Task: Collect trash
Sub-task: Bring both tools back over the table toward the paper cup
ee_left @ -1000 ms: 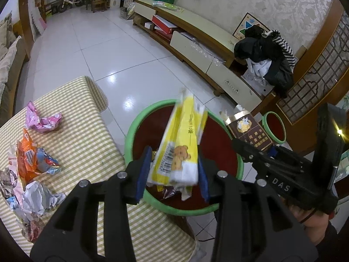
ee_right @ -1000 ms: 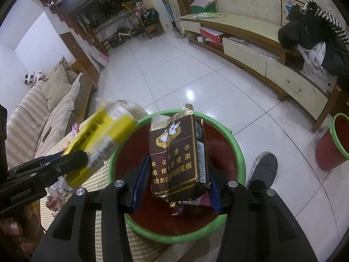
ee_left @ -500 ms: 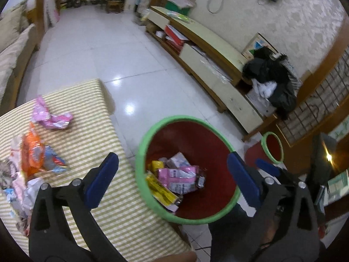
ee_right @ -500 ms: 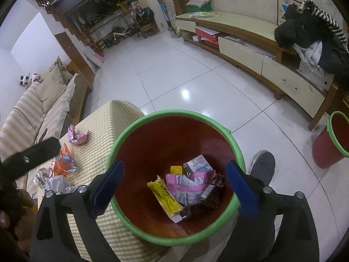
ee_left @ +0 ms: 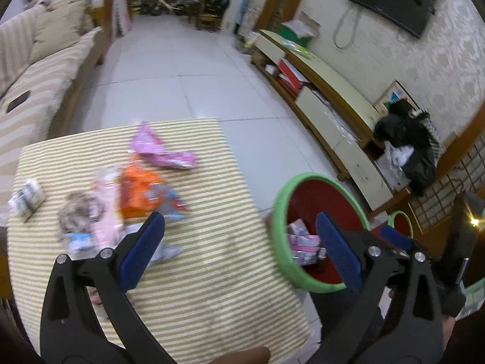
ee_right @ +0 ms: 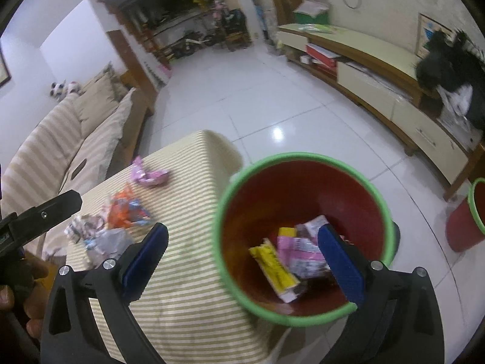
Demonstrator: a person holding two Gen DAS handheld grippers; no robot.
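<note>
Two pieces of trash have just gone into the green-rimmed bin (ee_right: 303, 236): the yellow packet (ee_right: 274, 268) that the left gripper (ee_left: 239, 251) held a second ago, and the brown cigarette carton that the right gripper (ee_right: 242, 264) held. The yellow packet now lies on the bin's red floor beside the pink wrappers (ee_right: 298, 250); the carton I cannot pick out for certain among them. Both pairs of fingers are spread wide and carry nothing. Both cameras have also swung away from the bin toward the striped worktop (ee_left: 212, 288), the blur suggesting quick motion.

More trash waits there: an orange wrapper (ee_left: 138, 192), a pink wrapper (ee_left: 163, 154) beyond it, a pale crumpled heap (ee_left: 80, 218) and a small grey packet (ee_left: 25, 198) near the far-left edge. In my judgement the drop is finished and the next round of picking begins, with the orange wrapper lying nearest the left gripper's fingers (ee_left: 141, 251). The bin stands just off the worktop's edge, so the carry is short.
</note>
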